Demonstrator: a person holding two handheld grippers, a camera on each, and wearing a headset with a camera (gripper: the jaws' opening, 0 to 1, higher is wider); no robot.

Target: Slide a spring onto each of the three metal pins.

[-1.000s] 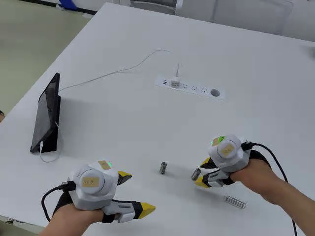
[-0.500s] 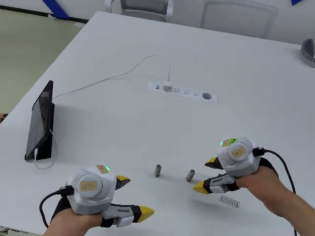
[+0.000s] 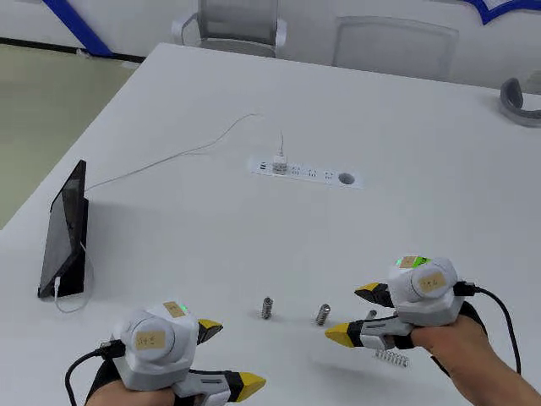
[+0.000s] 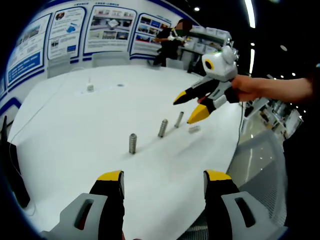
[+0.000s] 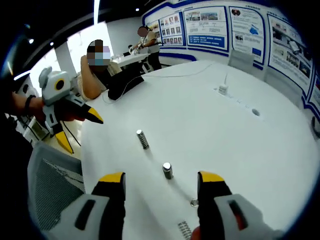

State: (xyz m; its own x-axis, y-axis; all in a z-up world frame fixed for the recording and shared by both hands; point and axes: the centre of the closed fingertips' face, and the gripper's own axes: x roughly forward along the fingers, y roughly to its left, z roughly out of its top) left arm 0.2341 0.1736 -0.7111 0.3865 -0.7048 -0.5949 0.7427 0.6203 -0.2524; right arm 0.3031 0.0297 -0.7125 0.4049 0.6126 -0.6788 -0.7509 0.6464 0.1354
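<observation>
Three small metal pins stand in a row near the front of the white table (image 3: 211,228). Springs sit on the left pin (image 3: 267,308) and the middle pin (image 3: 322,314). The right pin (image 3: 371,315) looks bare. A loose spring (image 3: 390,359) lies flat just in front of it. My right gripper (image 3: 353,311) is open and empty, its tips beside the bare pin. My left gripper (image 3: 230,355) is open and empty at the front left. In the left gripper view the pins (image 4: 163,128) line up ahead of my left gripper (image 4: 163,176). My right gripper (image 5: 160,177) faces the sprung pin (image 5: 167,170).
A white power strip (image 3: 304,171) with a plugged-in cable lies mid-table. A dark tablet (image 3: 63,233) stands at the left edge. Grey headphones (image 3: 517,101) rest at the far right, and chairs (image 3: 228,25) stand behind. A seated person (image 5: 107,70) is beyond the table.
My right gripper has backed off the middle pin to the right, leaving a spring on it. The head camera tilted up. My left gripper stayed in place.
</observation>
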